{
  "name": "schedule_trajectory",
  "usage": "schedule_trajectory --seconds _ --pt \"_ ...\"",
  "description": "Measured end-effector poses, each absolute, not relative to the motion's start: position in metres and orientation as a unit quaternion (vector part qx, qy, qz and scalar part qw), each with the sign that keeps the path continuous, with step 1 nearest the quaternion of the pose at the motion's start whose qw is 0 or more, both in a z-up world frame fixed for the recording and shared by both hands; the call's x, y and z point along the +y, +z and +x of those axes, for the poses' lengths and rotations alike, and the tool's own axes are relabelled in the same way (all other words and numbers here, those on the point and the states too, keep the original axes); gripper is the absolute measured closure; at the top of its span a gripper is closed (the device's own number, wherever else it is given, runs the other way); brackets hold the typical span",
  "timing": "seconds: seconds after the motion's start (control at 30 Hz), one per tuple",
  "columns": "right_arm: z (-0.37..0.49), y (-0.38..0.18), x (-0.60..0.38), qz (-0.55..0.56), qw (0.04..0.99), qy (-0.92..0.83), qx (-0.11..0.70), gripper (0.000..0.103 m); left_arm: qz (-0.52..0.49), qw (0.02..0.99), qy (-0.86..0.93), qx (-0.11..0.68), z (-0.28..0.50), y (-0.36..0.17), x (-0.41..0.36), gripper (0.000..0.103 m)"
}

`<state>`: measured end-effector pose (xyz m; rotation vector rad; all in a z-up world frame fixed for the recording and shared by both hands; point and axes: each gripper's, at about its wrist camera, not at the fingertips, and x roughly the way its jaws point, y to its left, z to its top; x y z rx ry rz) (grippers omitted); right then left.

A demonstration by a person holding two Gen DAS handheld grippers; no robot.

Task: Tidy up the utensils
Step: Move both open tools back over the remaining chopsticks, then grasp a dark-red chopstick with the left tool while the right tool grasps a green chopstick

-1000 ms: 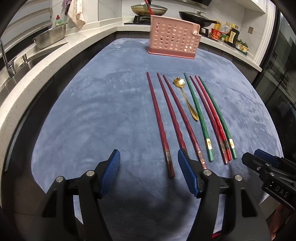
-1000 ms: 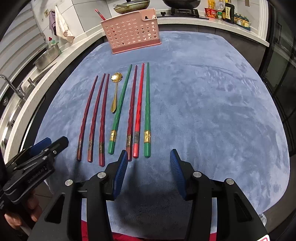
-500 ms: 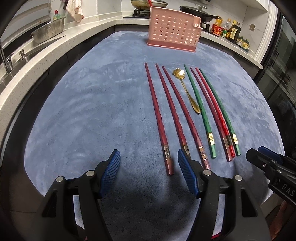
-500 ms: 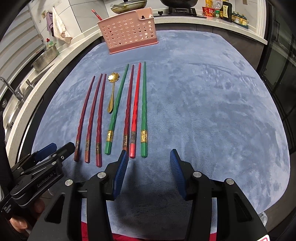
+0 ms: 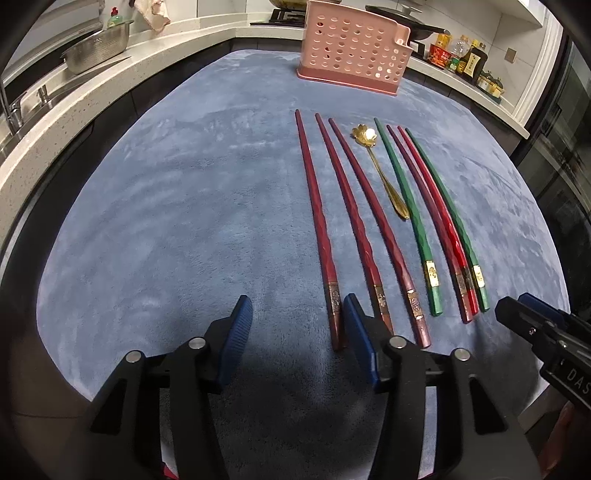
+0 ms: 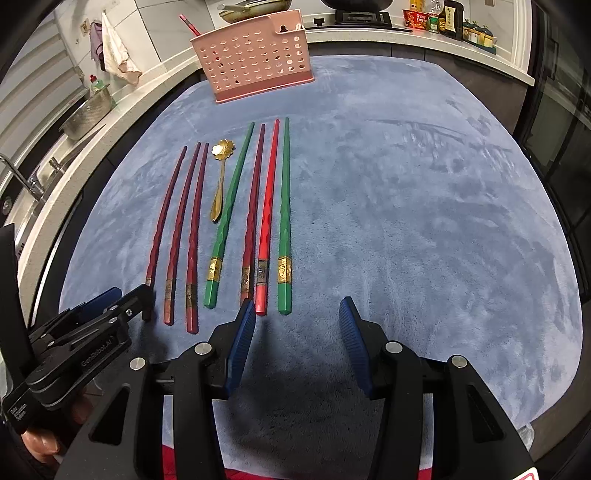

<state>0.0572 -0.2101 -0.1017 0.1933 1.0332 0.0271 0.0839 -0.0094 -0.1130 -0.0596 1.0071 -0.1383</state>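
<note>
Far left, along the kitchen wall: perforated steel colander [image 5: 98, 50] on the white speckled worktop [image 5: 55, 122], green dish-soap bottle [image 5: 113, 19] just behind it, faucet [image 6: 22, 179] at the edge.

Blue plush mat [image 5: 184, 206] covers the counter. On it, a row of utensils lying roughly parallel, thin ends toward the back. L to R: three dark maroon faceted chopsticks w/ brass bands [image 5: 317, 210], a small gold spoon w/ flower-shaped bowl [image 5: 382, 173], a green chopstick [image 5: 406, 199], a dark maroon one [image 5: 424, 206], a bright red one [image 6: 267, 206], then another green one [image 6: 284, 206]. Spoon is shorter, lies between the maroon trio and the first green stick.

Behind the row, at the mat's back edge: pink perforated plastic utensil caddy [image 5: 351, 48], upright. Sauce bottles [image 5: 461, 57] further right on the rear worktop.

Left hand-held gripper [image 5: 297, 326], blue ribbed pads: jaws closing, nothing between them yet; right pad sits just beside the butt end of the leftmost maroon stick, which stays outside the gap.

Right hand-held gripper [image 6: 297, 325]: jaws apart, empty, hovering near the butt ends of the red & green sticks.
</note>
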Motion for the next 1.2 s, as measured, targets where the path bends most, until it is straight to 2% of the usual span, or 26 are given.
schedule_trajectory --seconds 0.07,0.17,0.37,0.53,1.2 --pt "0.059 -0.103 -0.21 0.096 0.864 0.014 0.495 0.056 -0.025 0.873 -0.062 0.483 0.085 -0.114 -0.009 0.068" --pt "0.061 -0.104 -0.21 0.093 0.864 0.013 0.494 0.062 -0.029 0.873 -0.06 0.483 0.087 -0.115 -0.006 0.072" --pt "0.069 -0.109 -0.207 0.087 0.864 0.019 0.496 0.075 -0.021 0.874 -0.058 0.482 0.086 -0.115 -0.008 0.073" --pt "0.075 -0.113 -0.204 0.083 0.863 0.024 0.498 0.082 -0.018 0.875 -0.057 0.481 0.086 -0.116 -0.008 0.073" --pt "0.09 -0.123 -0.2 0.063 0.866 0.022 0.495 0.088 -0.014 0.876 -0.056 0.479 0.086 -0.116 -0.009 0.072"
